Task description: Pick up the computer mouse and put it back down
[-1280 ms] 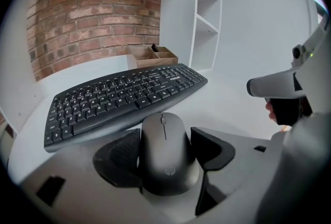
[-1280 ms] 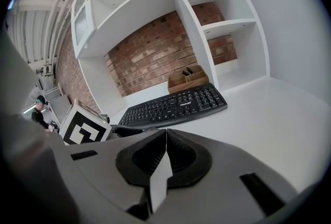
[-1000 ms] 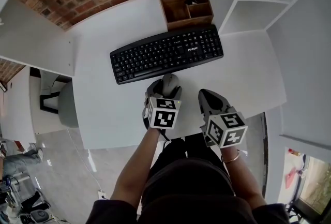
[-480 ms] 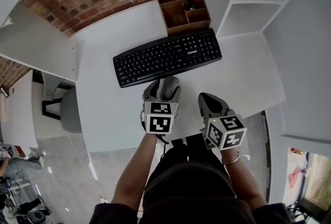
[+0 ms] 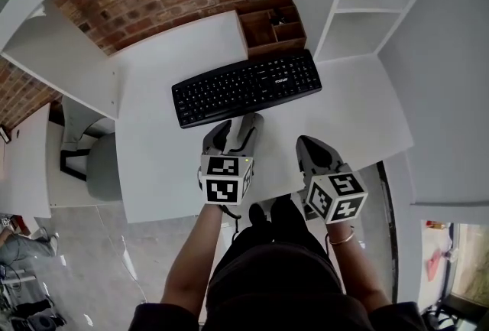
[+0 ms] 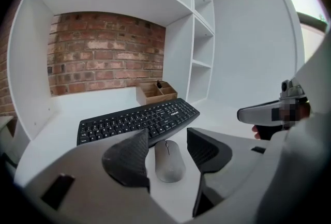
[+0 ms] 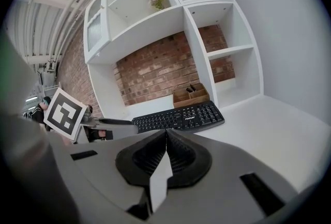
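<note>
Grey mouse loose on the desk, left fingers apart, lately narrowing, higher than before; right fingers clenched, empty.

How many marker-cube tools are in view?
2: the left grey tool, its empty jaws just closing somewhat, above the grey computer mouse; the right tool, shut, beside it near the white desk's edge.

Keyboard spans desk middle, mouse before it; organizer behind; open room right, toward shelf unit.
</note>
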Motion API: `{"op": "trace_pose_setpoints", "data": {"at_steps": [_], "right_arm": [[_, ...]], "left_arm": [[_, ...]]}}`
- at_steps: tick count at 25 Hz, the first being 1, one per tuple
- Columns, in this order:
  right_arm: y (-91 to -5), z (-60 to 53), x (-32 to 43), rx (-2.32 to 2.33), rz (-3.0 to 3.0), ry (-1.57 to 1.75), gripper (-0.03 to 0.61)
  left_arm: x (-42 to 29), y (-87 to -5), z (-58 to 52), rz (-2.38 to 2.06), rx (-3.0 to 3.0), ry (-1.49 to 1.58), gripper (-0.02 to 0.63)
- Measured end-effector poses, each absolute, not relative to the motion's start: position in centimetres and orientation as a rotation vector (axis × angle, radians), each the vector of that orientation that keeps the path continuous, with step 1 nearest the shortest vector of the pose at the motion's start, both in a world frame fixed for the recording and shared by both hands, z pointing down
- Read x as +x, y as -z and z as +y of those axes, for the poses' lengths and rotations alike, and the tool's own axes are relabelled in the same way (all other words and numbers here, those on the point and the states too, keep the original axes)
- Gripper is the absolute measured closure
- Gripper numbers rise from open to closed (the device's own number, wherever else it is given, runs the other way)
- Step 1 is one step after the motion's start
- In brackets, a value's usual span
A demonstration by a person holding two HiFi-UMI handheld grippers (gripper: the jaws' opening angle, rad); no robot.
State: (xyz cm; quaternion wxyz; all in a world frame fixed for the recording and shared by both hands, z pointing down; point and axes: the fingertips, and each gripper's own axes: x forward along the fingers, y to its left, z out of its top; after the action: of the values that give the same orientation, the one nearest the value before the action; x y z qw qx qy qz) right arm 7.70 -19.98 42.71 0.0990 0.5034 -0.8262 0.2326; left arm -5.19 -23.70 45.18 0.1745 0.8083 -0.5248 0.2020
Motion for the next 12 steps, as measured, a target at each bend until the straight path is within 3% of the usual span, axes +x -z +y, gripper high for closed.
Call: {"op": "trace_pose_setpoints", "data": {"at_steps": [12], "right_arm": [[-39.2, -17.6, 7.7, 1.532, -2.485, -0.548, 0.574]], "left_arm": [[-7.1, -39.7, -20.3, -1.567, 2.374, -0.422, 0.529]]}}
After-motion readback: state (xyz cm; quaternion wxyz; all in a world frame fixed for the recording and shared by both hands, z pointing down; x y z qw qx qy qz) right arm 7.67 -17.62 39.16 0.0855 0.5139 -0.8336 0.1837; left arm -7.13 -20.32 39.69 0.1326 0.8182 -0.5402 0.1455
